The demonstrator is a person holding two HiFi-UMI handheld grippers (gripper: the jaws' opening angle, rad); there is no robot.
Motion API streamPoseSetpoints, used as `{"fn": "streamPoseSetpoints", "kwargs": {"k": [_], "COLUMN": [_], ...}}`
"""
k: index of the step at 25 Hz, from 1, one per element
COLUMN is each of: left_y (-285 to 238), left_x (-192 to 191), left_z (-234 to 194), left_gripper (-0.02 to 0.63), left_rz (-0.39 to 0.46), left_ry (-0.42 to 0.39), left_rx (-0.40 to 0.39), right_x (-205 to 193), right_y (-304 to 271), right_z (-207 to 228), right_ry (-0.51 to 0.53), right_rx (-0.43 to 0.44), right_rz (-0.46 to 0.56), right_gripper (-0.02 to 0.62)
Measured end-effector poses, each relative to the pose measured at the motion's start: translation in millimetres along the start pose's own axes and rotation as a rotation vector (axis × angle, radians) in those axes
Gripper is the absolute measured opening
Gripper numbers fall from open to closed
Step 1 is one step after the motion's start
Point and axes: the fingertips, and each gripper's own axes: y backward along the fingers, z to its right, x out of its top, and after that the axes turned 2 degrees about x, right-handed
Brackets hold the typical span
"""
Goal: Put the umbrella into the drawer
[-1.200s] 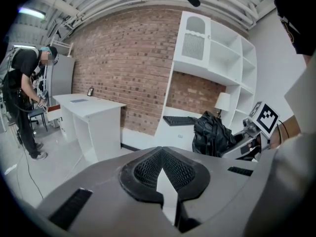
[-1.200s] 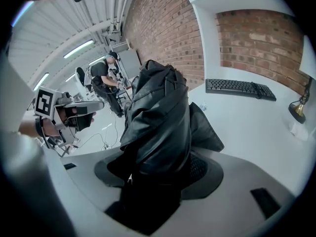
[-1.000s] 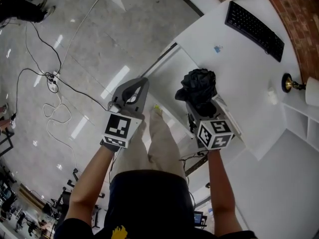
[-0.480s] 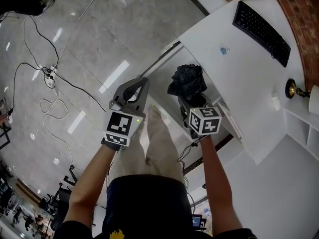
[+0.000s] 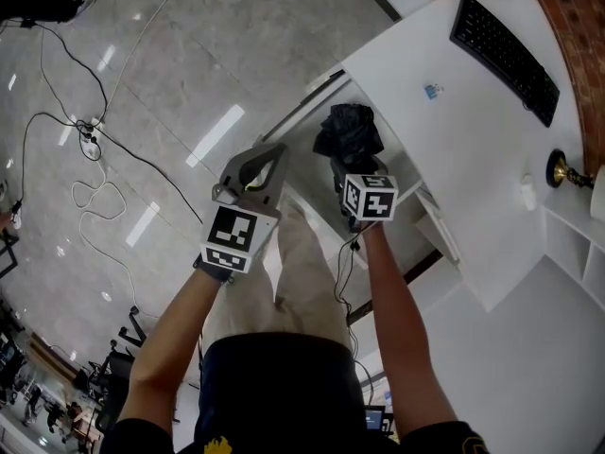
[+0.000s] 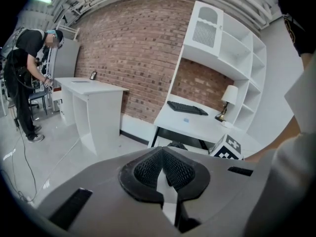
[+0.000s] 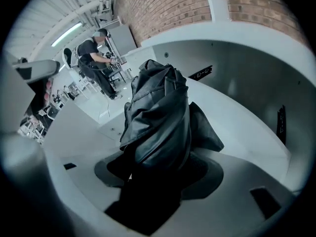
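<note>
Umbrella [image 5: 348,132], black and folded, is seen in the head view gripped in the right hand-held gripper [image 5: 352,171], over the open white drawer [image 5: 307,126] that is pulled out below the tabletop [image 5: 444,149]. The left hand-held gripper [image 5: 265,155] is held beside it, apart from the umbrella and above the floor; nothing is carried in it. A black keyboard [image 5: 501,60] lies farther back on the tabletop.

In the left gripper view, the jaws of the left hand-held gripper [image 6: 162,153] are seen brought together at the tips, with nothing between the ribbed pads [image 6: 147,169]. The tabletop [image 6: 197,127] and the keyboard [image 6: 186,108] are seen ahead.

In the right gripper view, the jaws of the right hand-held gripper [image 7: 153,177] are set quite wide and pressed on the lower part of the umbrella [image 7: 158,112], whose bundled cloth stands out past them. The white walls of the drawer [image 7: 237,73] are seen behind and around it. Whether the umbrella touches the drawer bottom cannot be told.
</note>
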Motion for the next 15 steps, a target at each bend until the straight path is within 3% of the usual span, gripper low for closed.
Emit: {"fn": "streamPoseSetpoints", "kwargs": {"k": [15], "left_y": [-12.0], "left_x": [-19.5], "left_z": [6.1], "left_gripper": [0.017], "left_rz": [-0.030], "left_ry": [0.029], "left_rx": [-0.009], "right_x": [-21.8], "right_y": [-49.0], "right_z": [19.6], "right_ry": [-0.058], "right_rx": [-0.022], "right_rz": [-0.094], "right_gripper": [0.262]}}
